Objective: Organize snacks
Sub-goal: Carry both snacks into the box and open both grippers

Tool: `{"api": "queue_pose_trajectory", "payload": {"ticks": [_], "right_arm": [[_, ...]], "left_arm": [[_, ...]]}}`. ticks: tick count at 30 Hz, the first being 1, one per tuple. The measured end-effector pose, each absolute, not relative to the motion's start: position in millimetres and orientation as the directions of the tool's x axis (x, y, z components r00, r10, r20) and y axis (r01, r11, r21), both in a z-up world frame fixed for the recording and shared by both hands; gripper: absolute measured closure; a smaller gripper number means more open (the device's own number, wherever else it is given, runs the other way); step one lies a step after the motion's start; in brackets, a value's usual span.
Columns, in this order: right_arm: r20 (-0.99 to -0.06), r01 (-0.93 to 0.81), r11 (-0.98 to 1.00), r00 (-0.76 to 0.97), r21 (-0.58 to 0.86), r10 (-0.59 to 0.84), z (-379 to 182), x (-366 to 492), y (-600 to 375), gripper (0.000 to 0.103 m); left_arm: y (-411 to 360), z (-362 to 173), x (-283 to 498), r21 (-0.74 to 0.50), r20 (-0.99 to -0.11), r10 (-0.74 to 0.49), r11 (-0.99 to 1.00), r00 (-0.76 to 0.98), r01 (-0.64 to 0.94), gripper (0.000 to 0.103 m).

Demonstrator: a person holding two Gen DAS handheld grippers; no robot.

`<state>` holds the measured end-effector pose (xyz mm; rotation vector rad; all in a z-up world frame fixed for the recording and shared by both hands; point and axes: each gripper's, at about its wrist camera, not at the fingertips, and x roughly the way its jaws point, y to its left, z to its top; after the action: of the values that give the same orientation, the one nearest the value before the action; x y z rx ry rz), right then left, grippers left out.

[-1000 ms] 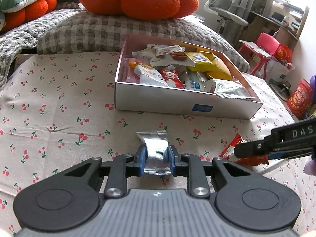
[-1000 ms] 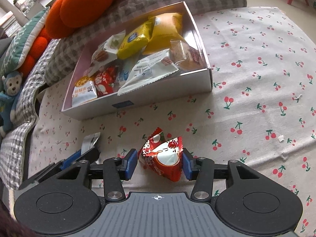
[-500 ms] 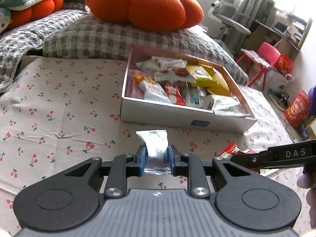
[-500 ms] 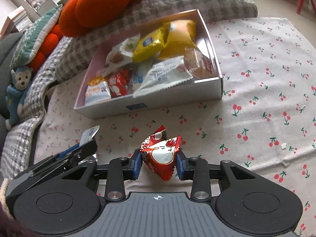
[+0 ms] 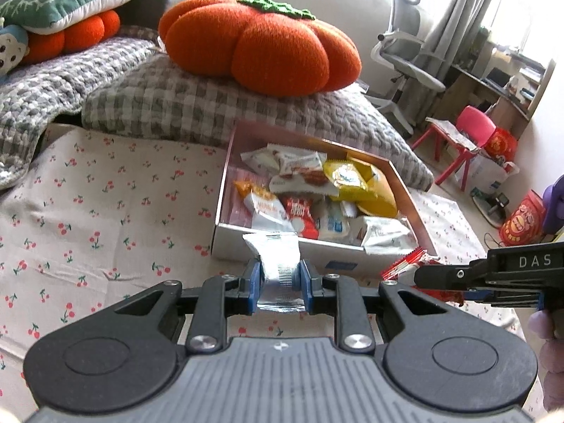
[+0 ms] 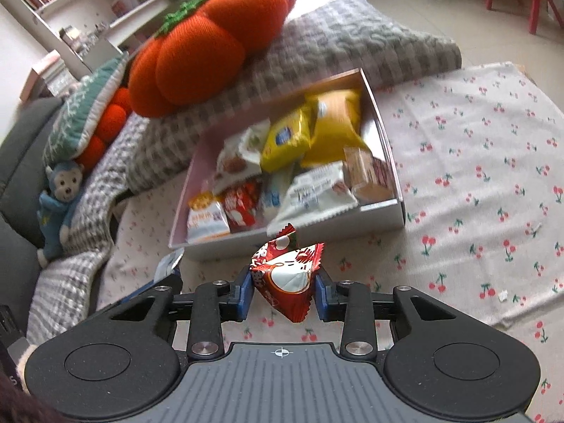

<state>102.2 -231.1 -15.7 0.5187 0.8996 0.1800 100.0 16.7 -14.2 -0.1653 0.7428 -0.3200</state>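
My left gripper [image 5: 281,283] is shut on a silver foil snack packet [image 5: 278,264], held clear above the cherry-print cloth. A red and white snack packet [image 6: 287,278] is pinched in my right gripper [image 6: 284,292], also lifted off the cloth. Just beyond both stands the open white box [image 5: 338,264] [image 6: 387,151] holding several snack packets in yellow, white and red. In the left wrist view the right gripper [image 5: 437,276] reaches in from the right with the red packet [image 5: 405,264]. The left gripper's tip with the silver packet [image 6: 169,264] shows at lower left of the right wrist view.
A big orange pumpkin cushion [image 5: 261,49] [image 6: 197,60] rests on a grey checked pillow [image 5: 169,105] behind the box. A blue monkey toy [image 6: 58,204] sits at the left. An office chair [image 5: 405,53], a red stool [image 5: 454,141] and red bags [image 5: 521,218] stand beyond the mat's right side.
Both grippers rose off the cloth with their packets and tilted up towards the box. The right jaws closed in on the red packet.
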Motion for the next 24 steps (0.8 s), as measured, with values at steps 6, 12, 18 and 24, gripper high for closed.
{"api": "queue_pose_trajectory", "payload": {"ticks": [6, 12, 18, 24], "right_arm": [[-0.652, 0.06, 0.851, 0.672, 0.521, 0.351, -12, 108, -235, 0.069], [-0.623, 0.07, 0.844, 0.707, 0.532, 0.335, -14, 117, -239, 0.069], [-0.577, 0.052, 0.821, 0.737, 0.568, 0.352, -11, 131, -239, 0.069], [-0.559, 0.021, 0.825, 0.746, 0.565, 0.363, -15, 151, -233, 0.069]], "left_arm": [[14, -12, 108, -0.269, -0.622, -0.335, 0.94, 0.708, 0.209, 0.082], [10, -11, 117, -0.275, -0.612, -0.32, 0.943, 0.723, 0.185, 0.082], [6, -9, 142, -0.241, -0.591, -0.296, 0.953, 0.75, 0.186, 0.082], [2, -17, 167, -0.217, -0.603, -0.282, 0.958, 0.747, 0.187, 0.082]]}}
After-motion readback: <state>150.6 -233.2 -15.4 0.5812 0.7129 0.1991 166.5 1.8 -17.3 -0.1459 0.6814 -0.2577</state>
